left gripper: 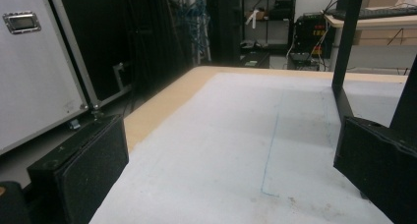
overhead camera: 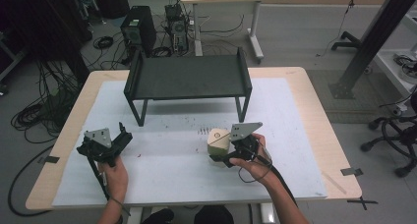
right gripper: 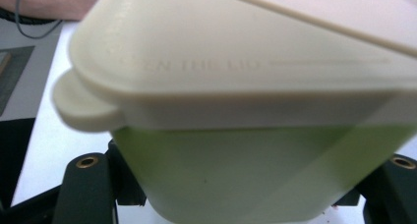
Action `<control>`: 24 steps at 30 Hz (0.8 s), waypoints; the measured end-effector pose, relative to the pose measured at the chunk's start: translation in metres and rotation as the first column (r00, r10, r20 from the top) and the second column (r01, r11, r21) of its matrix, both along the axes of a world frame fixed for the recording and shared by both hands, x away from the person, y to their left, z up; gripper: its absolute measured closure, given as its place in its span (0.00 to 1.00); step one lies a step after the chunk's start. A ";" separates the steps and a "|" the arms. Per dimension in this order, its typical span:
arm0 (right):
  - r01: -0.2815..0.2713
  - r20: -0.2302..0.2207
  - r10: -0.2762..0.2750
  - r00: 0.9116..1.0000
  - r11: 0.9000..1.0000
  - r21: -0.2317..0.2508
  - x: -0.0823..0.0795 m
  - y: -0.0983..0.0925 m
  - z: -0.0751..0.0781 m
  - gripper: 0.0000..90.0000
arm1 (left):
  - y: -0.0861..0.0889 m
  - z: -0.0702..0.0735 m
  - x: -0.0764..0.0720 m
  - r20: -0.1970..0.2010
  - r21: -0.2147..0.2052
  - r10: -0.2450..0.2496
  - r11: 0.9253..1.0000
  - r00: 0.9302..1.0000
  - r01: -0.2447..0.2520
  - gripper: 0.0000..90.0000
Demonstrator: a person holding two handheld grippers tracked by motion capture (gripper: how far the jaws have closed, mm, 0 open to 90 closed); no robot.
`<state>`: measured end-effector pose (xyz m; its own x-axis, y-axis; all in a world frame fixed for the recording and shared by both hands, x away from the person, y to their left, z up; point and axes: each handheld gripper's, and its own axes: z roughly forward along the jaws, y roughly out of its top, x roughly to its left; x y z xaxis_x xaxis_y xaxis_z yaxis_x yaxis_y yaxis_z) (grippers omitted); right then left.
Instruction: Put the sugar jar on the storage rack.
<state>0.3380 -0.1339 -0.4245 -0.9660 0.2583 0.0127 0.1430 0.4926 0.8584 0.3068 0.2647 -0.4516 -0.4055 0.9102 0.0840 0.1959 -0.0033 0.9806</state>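
A small pale-green container [overhead camera: 218, 144] with a cream lid [right gripper: 255, 52] stands on the white mat [overhead camera: 172, 155], right of centre. My right gripper [overhead camera: 226, 154] is shut on its lower body from the right; in the right gripper view the green wall [right gripper: 236, 170] sits between the two black jaws, very close to the camera. My left gripper [overhead camera: 124, 134] rests low over the mat's left side, held by a hand, open with nothing between its fingers [left gripper: 83, 170]. The wide gap between its jaws shows bare mat [left gripper: 231, 150].
A black metal rack [overhead camera: 187, 76] stands at the back of the mat; its legs [left gripper: 344, 62] rise to the right in the left gripper view. The wooden table edge [left gripper: 162, 106] runs along the left. Computers and cables lie on the floor beyond.
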 end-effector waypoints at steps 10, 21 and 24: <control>-0.013 0.015 0.012 1.000 0.999 0.051 0.003 -0.001 0.047 0.33 | 0.000 0.000 0.000 0.000 0.003 -0.002 1.000 1.000 0.002 0.00; -0.009 0.051 0.006 0.999 0.998 0.056 0.015 0.002 0.100 0.32 | 0.000 0.000 0.000 0.001 0.000 -0.003 1.000 1.000 0.003 0.00; -0.012 0.056 0.008 0.998 0.997 0.071 0.019 0.005 0.115 0.32 | 0.000 0.000 0.000 0.003 0.000 -0.003 1.000 1.000 0.003 0.00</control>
